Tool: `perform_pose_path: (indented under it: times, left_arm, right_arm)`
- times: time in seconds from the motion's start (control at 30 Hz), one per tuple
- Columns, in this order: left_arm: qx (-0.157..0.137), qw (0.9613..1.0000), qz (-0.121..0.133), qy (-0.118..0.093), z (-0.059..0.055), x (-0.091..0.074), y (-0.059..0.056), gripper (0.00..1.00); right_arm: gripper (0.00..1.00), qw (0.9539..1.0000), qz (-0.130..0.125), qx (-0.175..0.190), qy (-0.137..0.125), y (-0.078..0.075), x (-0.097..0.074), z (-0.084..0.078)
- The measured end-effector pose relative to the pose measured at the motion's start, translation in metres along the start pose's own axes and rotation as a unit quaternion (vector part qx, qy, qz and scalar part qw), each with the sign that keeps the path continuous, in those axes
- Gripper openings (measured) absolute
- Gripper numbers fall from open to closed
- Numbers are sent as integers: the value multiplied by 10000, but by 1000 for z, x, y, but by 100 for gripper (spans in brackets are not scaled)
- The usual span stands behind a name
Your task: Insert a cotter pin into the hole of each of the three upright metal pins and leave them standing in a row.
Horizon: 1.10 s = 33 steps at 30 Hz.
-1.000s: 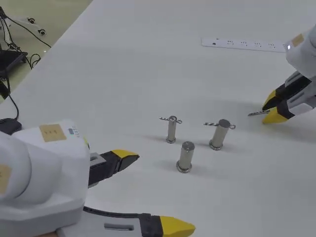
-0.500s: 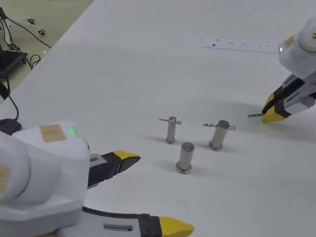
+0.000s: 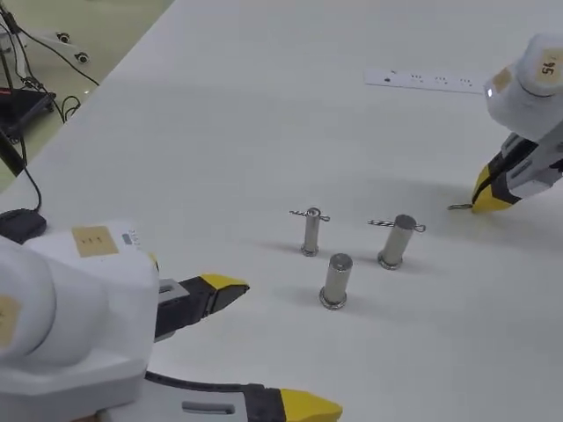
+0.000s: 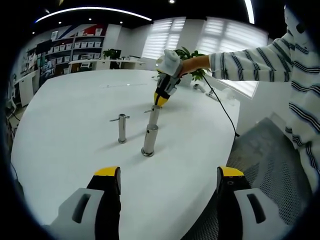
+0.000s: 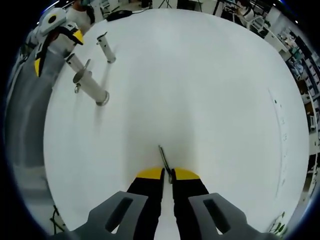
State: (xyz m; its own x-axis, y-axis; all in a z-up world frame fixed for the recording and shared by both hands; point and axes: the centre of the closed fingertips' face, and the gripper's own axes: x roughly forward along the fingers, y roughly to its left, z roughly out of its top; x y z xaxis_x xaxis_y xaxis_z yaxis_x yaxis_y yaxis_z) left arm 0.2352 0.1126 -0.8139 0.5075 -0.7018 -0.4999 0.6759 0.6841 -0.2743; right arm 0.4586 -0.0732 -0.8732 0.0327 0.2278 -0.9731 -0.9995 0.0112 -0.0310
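Yellow-tipped right claw (image 3: pixel 486 203) slants down to the table, pinching a cotter pin (image 3: pixel 459 207); left claw (image 4: pixel 168 172) gapes wide.

Printed on a round label (image 3: pixel 550 65) atop the right gripper (image 3: pixel 482 202): digits, seemingly "54". On a tan sticker (image 3: pixel 94 237) on the left gripper (image 3: pixel 281 345): marks too small to read.

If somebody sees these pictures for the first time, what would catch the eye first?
Three upright silver metal pins stand close together mid-way on the white table; two carry thin wire cotter pins through their tops, the nearest pin none. To their right, the right gripper has its yellow-tipped jaws shut on another cotter pin; the left gripper is open at near left.
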Motion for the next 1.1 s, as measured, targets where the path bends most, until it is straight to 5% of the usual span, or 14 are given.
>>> perform_pose_path:
  times: [0.47, 0.87, 1.0, 1.1]
  left_arm:
    - [-20, 10000, -6, -27, 3, 0, -3, 78]
    - [56, 9999, 0, -85, 4, 3, -8, 77]
    - [46, 9999, 53, -134, 6, 1, -9, 77]
    - [54, 9998, 74, -167, 7, -1, -9, 77]
  right_arm:
    - [3, 9998, 45, 18, 178, 2, -1, 1]
    - [2, 9992, -151, -216, 294, 3, -2, 2]
    - [2, 9936, -550, -699, 692, -7, -5, -7]
    - [2, 9966, -509, -402, 512, -3, -5, -6]
